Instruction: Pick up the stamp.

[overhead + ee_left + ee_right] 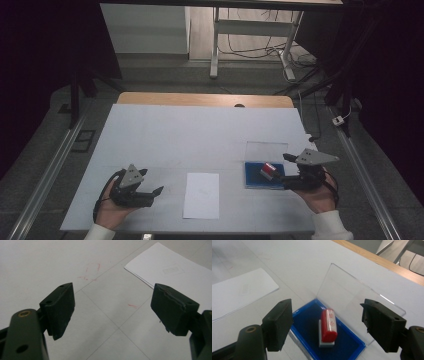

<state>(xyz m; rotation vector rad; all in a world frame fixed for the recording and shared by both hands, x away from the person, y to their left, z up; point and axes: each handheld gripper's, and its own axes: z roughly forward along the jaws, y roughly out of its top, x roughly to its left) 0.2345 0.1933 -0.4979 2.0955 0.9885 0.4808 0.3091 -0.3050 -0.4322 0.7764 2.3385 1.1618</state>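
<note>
Red stamp point(329, 325) resting on the blue ink pad point(307, 322), framed by wide-open, empty right tongs point(327, 322); left tongs point(112, 306) likewise held open, empty, above the tabletop point(165, 130); an off-centre closure is judged likely to topple the stamp

Left gripper point(112, 312) has its black fingers point(61, 308) spread wide apart, nothing between them, just the white tabletop point(37, 262) below (thin seam lines, some faint red scribbles point(91, 271)). A white paper sheet point(175, 272) lies flat at the upper right.

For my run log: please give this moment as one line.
left gripper: open, over table | right gripper: open, at ink pad | stamp: on pad | paper: centre
</note>
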